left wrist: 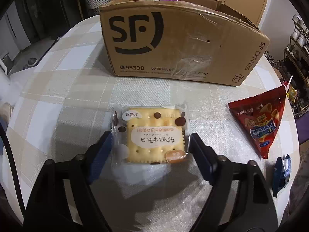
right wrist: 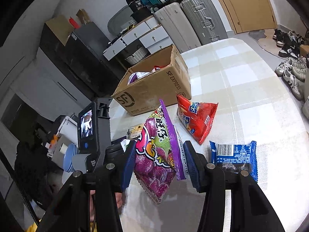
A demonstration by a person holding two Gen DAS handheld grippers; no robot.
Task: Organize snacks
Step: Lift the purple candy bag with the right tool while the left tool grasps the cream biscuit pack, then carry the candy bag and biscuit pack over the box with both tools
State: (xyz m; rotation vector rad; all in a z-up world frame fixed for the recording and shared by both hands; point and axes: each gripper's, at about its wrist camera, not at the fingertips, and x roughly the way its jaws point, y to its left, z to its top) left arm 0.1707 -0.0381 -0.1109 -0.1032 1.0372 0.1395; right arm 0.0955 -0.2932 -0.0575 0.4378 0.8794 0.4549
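A wrapped cracker pack (left wrist: 152,136) lies on the checked tablecloth between the fingers of my left gripper (left wrist: 151,143). The jaws stand on either side of it, at or very near its wrapper edges. My right gripper (right wrist: 158,154) is shut on a purple candy bag (right wrist: 158,150) and holds it above the table. The open SF cardboard box (left wrist: 173,44) stands behind the cracker; in the right wrist view the box (right wrist: 154,89) holds a few snack packs. A red triangular snack bag (left wrist: 258,123) (right wrist: 197,119) and a blue wrapped snack (right wrist: 234,154) (left wrist: 281,172) lie on the table.
The table (left wrist: 77,89) is covered with a beige and white checked cloth. Its left edge is close to the left gripper. Suitcases (right wrist: 185,23), drawers and a basket stand beyond the table. Shoes (right wrist: 291,71) lie on the floor at the right.
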